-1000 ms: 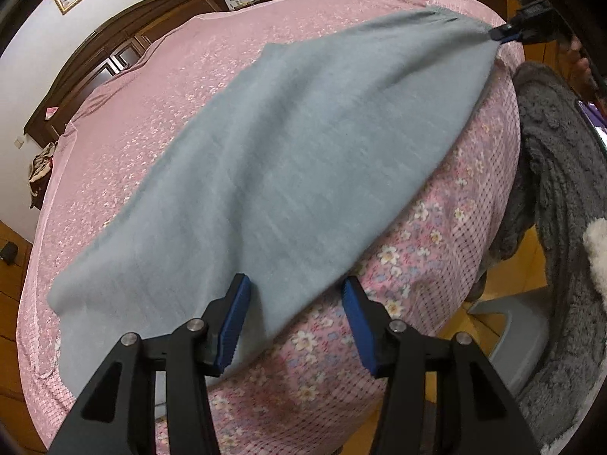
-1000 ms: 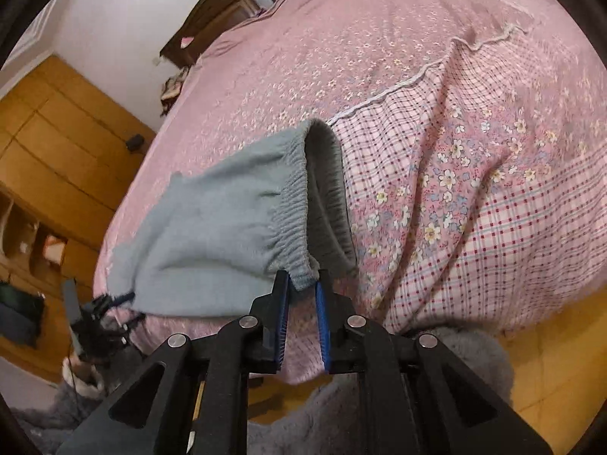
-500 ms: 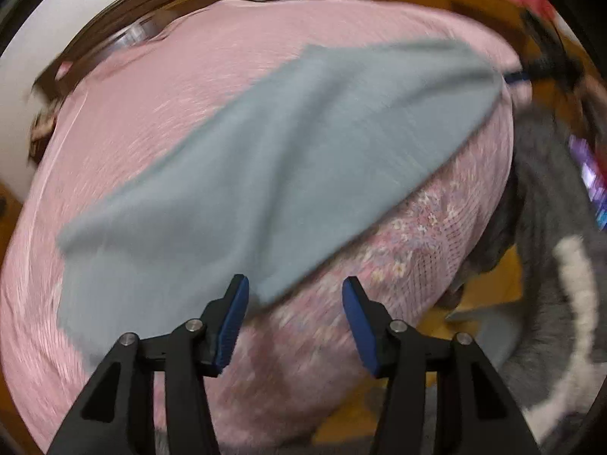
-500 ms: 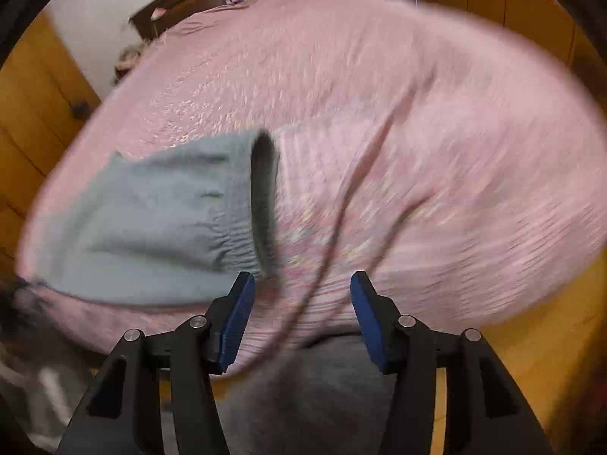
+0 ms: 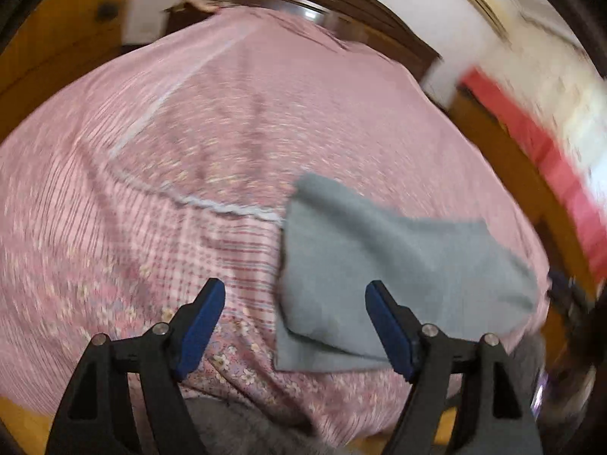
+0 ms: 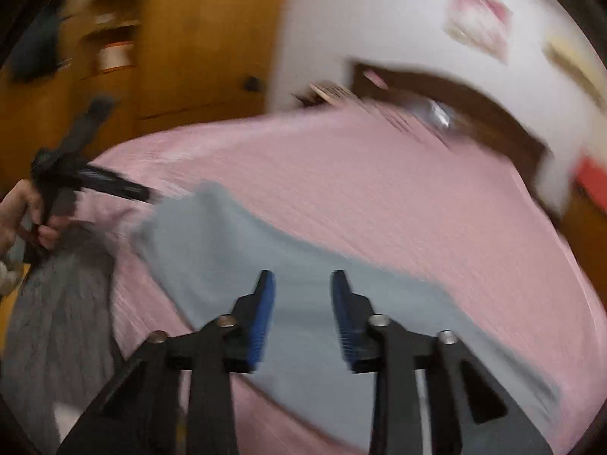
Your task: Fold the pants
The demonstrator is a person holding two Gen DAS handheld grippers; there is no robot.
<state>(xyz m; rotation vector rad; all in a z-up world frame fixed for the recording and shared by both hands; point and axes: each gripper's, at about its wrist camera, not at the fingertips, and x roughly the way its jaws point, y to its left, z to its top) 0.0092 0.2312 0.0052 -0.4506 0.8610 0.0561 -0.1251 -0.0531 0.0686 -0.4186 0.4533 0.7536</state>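
Pink floral bedspread, dark headboard, loads of orange wood, all pretty blurry

The bedspread [image 5: 235, 121] covers the whole bed: small flowers up toward the headboard end, a white lace line [image 5: 227, 206] crossing it, then a check pattern with bigger flowers at the near edge. The dark wooden headboard [image 5: 341, 3] curves along the far edge against a white wall [image 6: 379, 11], which has a pinkish picture [image 6: 478, 17] hanging on it. Orange wooden cupboards [image 6: 197, 38] stand off the left side, and something red [image 5: 531, 144] sits off the right side. Grey fuzzy fabric [image 6: 57, 295] hangs by the near left corner.
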